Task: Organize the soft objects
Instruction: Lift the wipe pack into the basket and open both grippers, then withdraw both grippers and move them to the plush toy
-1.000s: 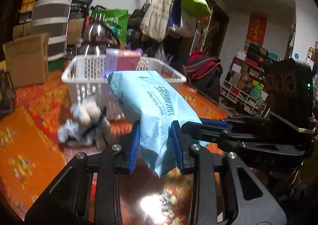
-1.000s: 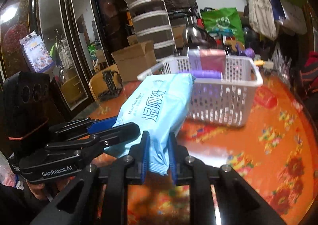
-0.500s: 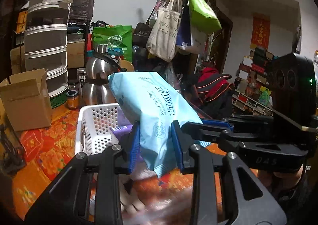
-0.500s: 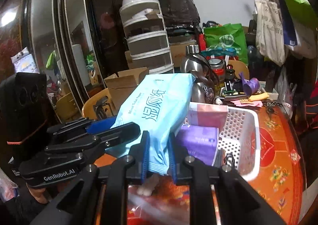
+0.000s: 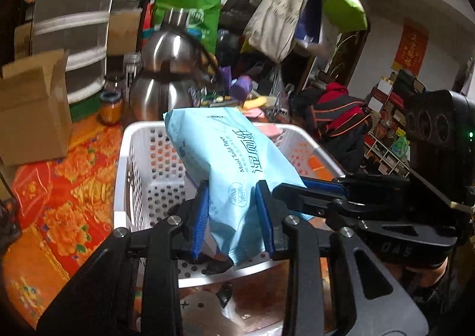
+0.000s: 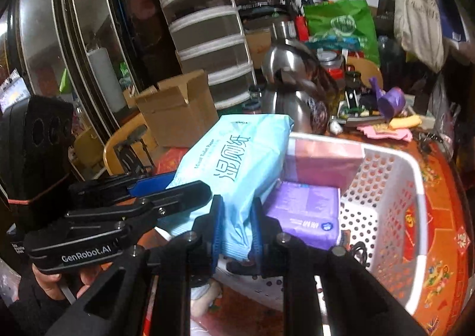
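A light blue pack of moist toilet paper [image 5: 228, 158] is held by both grippers above the white perforated basket [image 5: 130, 163]. My left gripper [image 5: 233, 217] is shut on the pack's near end. My right gripper [image 6: 236, 226] is shut on the same pack [image 6: 237, 158] from the other side. The basket [image 6: 394, 187] holds a purple tissue pack [image 6: 305, 211] and a pink-red pack [image 6: 323, 161]. The right gripper's body shows in the left wrist view [image 5: 386, 211]; the left gripper's body shows in the right wrist view [image 6: 98, 217].
The basket stands on a table with an orange-red flowered cloth [image 5: 59, 202]. Behind it are a steel kettle [image 5: 169, 74], a cardboard box [image 5: 32, 107], stacked drawers [image 6: 207, 45] and hanging bags [image 5: 282, 15]. A small soft toy lies below the basket's near edge [image 6: 204, 294].
Both grippers have carried the blue pack forward and over the basket. It now hangs lower above the basket's inside; the soft toy has dropped out of the left wrist view.
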`<state>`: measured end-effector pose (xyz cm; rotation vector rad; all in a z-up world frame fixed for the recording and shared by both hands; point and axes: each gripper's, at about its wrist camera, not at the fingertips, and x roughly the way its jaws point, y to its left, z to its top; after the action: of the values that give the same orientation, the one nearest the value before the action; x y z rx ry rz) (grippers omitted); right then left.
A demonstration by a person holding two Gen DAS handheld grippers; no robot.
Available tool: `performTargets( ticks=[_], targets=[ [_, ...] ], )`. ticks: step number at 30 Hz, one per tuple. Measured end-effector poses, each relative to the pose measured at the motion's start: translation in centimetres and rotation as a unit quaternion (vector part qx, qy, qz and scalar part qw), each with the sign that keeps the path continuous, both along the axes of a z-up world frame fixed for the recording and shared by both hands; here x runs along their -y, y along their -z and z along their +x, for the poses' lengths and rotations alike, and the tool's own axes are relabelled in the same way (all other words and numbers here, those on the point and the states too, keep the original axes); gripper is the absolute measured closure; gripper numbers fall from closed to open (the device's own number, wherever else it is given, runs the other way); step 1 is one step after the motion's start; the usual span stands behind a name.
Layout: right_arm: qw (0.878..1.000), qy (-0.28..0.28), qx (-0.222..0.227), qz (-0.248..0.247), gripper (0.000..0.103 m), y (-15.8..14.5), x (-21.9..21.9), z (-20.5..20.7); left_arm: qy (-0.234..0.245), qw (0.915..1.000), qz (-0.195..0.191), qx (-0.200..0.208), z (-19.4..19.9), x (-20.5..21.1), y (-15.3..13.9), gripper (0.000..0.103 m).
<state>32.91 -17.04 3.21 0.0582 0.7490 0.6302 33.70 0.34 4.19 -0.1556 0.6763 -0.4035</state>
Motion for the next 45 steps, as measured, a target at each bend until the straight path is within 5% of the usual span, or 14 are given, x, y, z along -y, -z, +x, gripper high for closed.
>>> performTargets(
  ticks=[7,9,12,16,25,29,36,45],
  targets=[
    [1.000,0.011,-0.013,-0.002,0.084,2.1,-0.2,1.2,-0.008,0.9992,-0.017,-0.035,1.8,-0.4,3.1,0.070],
    [1.000,0.024,-0.008,-0.008,0.082,1.9,0.2,0.9,-0.021,0.9990,-0.024,-0.032,1.8,-1.0,3.3,0.052],
    [0.999,0.036,-0.001,0.007,0.062,1.1,1.4,0.2,-0.038,0.9987,-0.030,-0.016,1.3,-2.1,2.6,0.037],
    [0.998,0.059,0.012,0.016,0.042,0.5,3.0,-0.8,-0.044,0.9984,-0.035,0.001,0.1,-3.1,1.5,0.035],
    [0.995,0.102,0.020,0.006,0.042,0.9,4.9,-4.1,-0.057,0.9983,-0.014,0.003,-4.3,-4.4,0.9,0.034],
    [0.996,0.087,0.019,0.028,0.036,1.7,5.1,-8.5,-0.072,0.9972,-0.003,0.017,-9.0,-5.7,1.0,0.023],
    [0.999,0.035,-0.007,0.013,0.032,5.6,1.4,-11.6,-0.075,0.9970,0.018,-0.001,-14.4,-8.2,5.9,0.022],
    [0.997,-0.010,-0.058,-0.041,0.033,10.7,-3.9,-10.6,-0.059,0.9958,0.030,-0.063,-13.4,-9.6,11.5,0.022]
  ],
)
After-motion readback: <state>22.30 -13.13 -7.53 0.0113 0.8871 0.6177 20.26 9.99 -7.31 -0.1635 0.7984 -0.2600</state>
